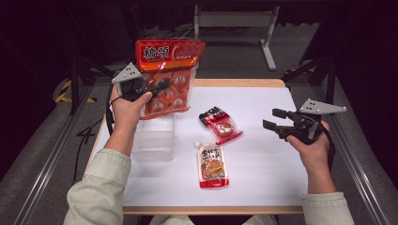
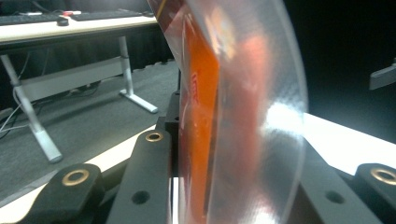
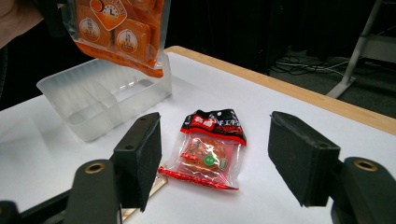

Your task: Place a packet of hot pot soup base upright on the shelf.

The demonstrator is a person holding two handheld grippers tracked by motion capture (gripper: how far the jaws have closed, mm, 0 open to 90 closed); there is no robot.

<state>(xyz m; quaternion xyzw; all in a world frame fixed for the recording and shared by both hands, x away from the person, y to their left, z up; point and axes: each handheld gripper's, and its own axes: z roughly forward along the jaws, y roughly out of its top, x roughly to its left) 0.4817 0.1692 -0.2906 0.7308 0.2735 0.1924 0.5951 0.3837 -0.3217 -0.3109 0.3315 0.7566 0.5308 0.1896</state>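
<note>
My left tongs (image 1: pixel 162 86) pinch the large orange crinkly snack bag (image 1: pixel 168 75) mid-body; light, floppy, slippery film above the clear plastic tub (image 1: pixel 155 140). My right tongs (image 1: pixel 274 119) stand open, empty.

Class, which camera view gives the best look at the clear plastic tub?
The right gripper view: the clear plastic tub shows its open top and walls. The high view shows it faint beneath the orange bag; the left gripper view adds nothing usable.

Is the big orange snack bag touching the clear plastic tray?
Apart. The right gripper view shows the orange snack bag hanging above the clear tray.
</note>
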